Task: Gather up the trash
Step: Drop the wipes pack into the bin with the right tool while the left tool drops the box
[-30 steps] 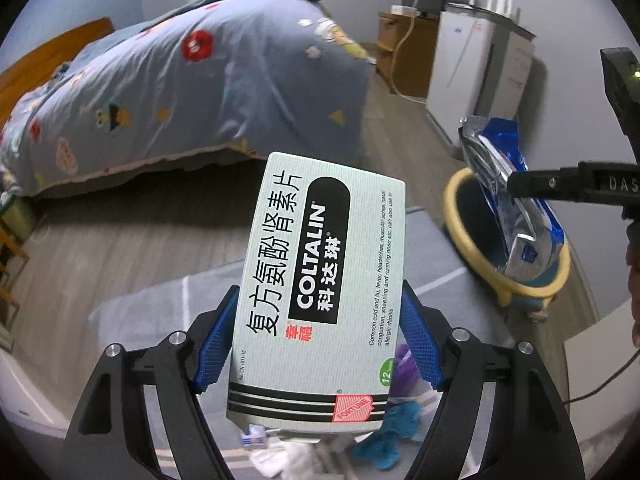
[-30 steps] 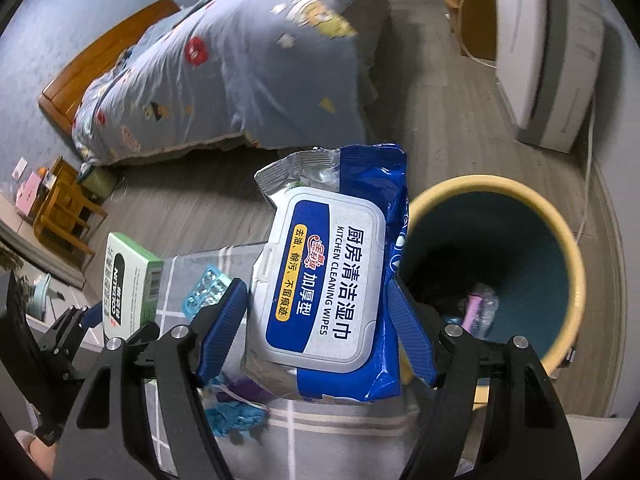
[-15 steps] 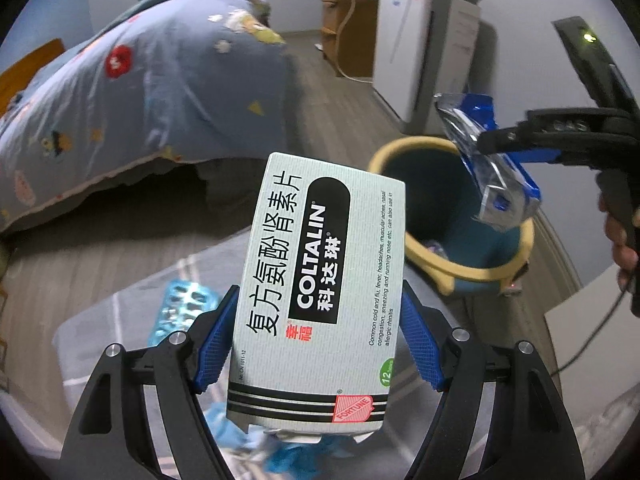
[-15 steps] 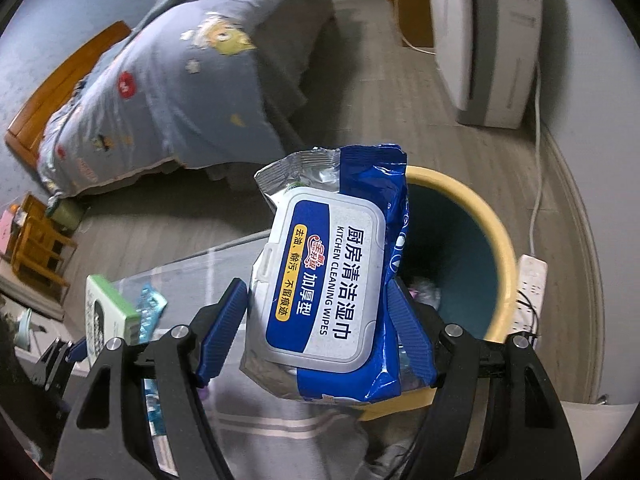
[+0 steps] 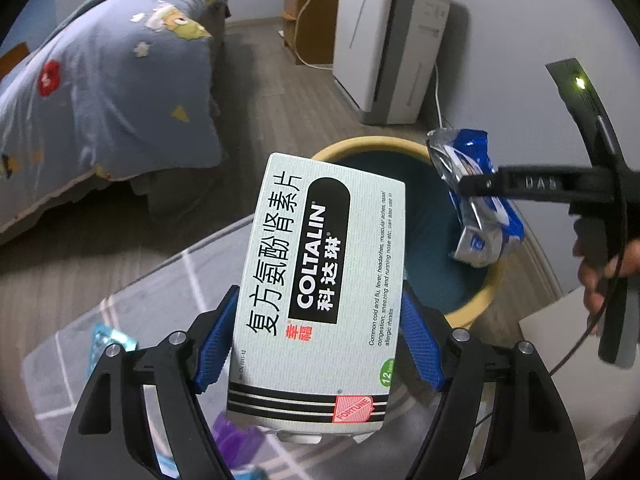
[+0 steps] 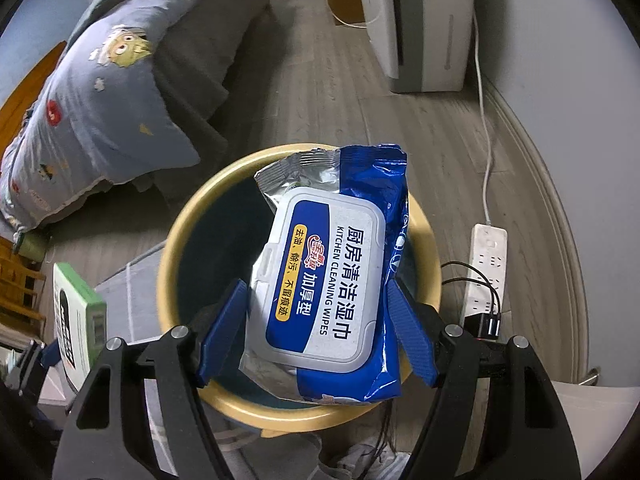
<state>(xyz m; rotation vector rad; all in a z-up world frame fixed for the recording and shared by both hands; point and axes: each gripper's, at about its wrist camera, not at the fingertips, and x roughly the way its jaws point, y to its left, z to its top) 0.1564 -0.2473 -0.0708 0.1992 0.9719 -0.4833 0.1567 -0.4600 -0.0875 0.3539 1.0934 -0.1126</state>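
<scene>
My left gripper (image 5: 318, 340) is shut on a pale green Coltalin medicine box (image 5: 320, 292), held upright just short of the yellow-rimmed, teal-lined trash bin (image 5: 476, 304). My right gripper (image 6: 316, 336) is shut on a blue wet-wipes pack (image 6: 332, 276), held directly over the open bin (image 6: 184, 240). The pack (image 5: 474, 196) and the right gripper also show in the left wrist view, above the bin's right side. The medicine box (image 6: 76, 320) shows at the left edge of the right wrist view.
A grey checked mat (image 5: 168, 292) holds a blister pack (image 5: 106, 342) and purple and blue scraps (image 5: 236, 438). A bed with a blue duvet (image 5: 108, 92) stands left. A white appliance (image 5: 388, 40), a power strip (image 6: 486, 272) and a cable lie right.
Both grippers have moved right toward the bin with their loads. The wipes pack has gone from beside the bin to over its opening. The medicine box has come up to the rim.
</scene>
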